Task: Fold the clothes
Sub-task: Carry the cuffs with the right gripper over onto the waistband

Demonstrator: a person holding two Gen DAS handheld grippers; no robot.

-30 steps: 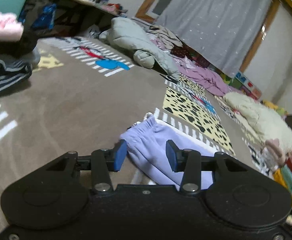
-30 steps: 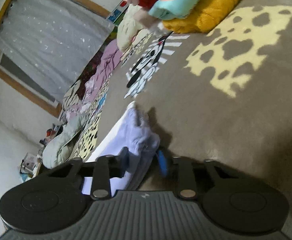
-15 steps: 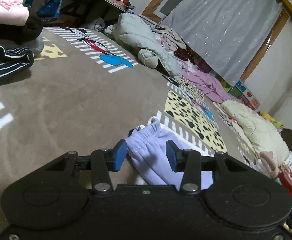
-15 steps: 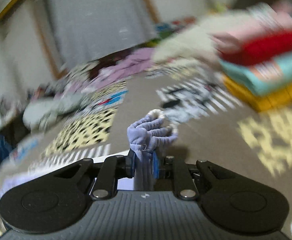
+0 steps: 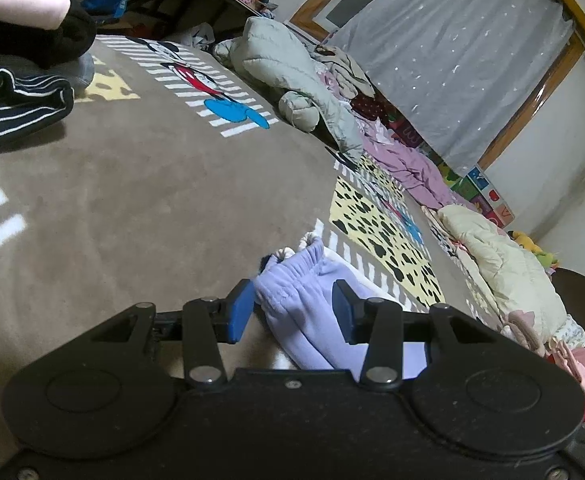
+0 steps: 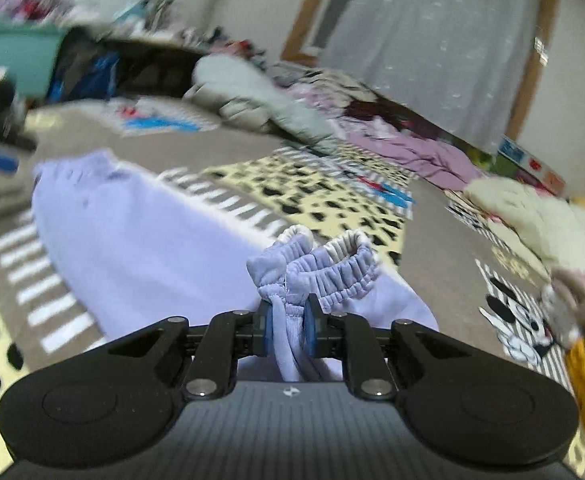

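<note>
A pair of lavender sweatpants (image 6: 140,240) lies spread on the brown patterned rug. My right gripper (image 6: 287,322) is shut on the bunched elastic cuffs (image 6: 316,266) of the legs and holds them up over the rest of the garment. In the left wrist view the same lavender sweatpants (image 5: 292,304) show a gathered end lying between the blue pads of my left gripper (image 5: 292,312), which stands open around the cloth without pinching it.
Folded clothes are stacked at the left (image 5: 16,4) with a striped dark garment (image 5: 16,108) below them. Puffy jackets (image 5: 284,68) and pink bedding (image 5: 408,164) line the far edge. Another folded stack (image 6: 584,344) sits at the right. Bare brown rug (image 5: 132,184) stretches ahead.
My right gripper shut on the leg cuffs and swung round, lifting them over the spread sweatpants. The left gripper stayed open, edging forward around the gathered end.
</note>
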